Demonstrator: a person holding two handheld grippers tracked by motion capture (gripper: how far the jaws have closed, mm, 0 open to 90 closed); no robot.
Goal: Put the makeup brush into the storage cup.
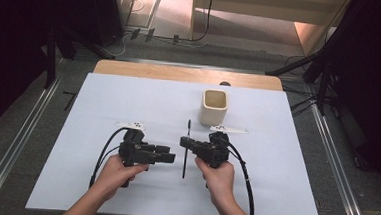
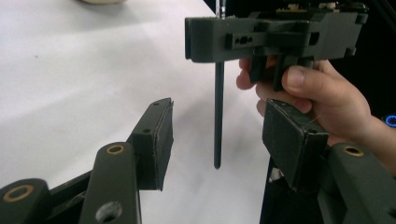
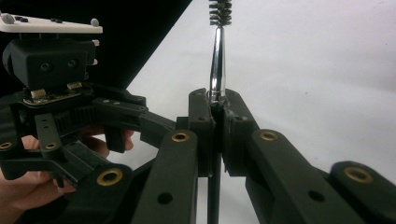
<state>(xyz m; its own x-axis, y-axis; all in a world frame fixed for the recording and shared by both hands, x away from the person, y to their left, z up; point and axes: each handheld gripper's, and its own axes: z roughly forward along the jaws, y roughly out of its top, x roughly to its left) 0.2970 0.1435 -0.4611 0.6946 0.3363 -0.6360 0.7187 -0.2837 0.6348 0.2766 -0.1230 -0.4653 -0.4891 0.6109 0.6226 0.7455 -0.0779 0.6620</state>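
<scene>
The thin brush [image 1: 186, 150] lies near the worktop's [image 1: 104, 97] middle, bristles toward twelve o'clock, clenched in the right tool [image 1: 185, 142]. It looks light, stiff and slippery along its metal stem; the dark handle seems the better hold. The left tool [image 1: 168, 153] stands released beside it, cup [image 1: 214, 107] beyond at one o'clock.

right gripper [image 3: 217, 100]: clamped on brush [image 3: 218, 70] | bristles up | left gripper [image 3: 70, 116]: just beside | white table [image 3: 327, 70]

One thin brush [image 1: 186, 150], one cream cup [image 1: 214, 107], two grippers [image 1: 168, 157], perhaps two white strips [image 1: 228, 129]
</scene>
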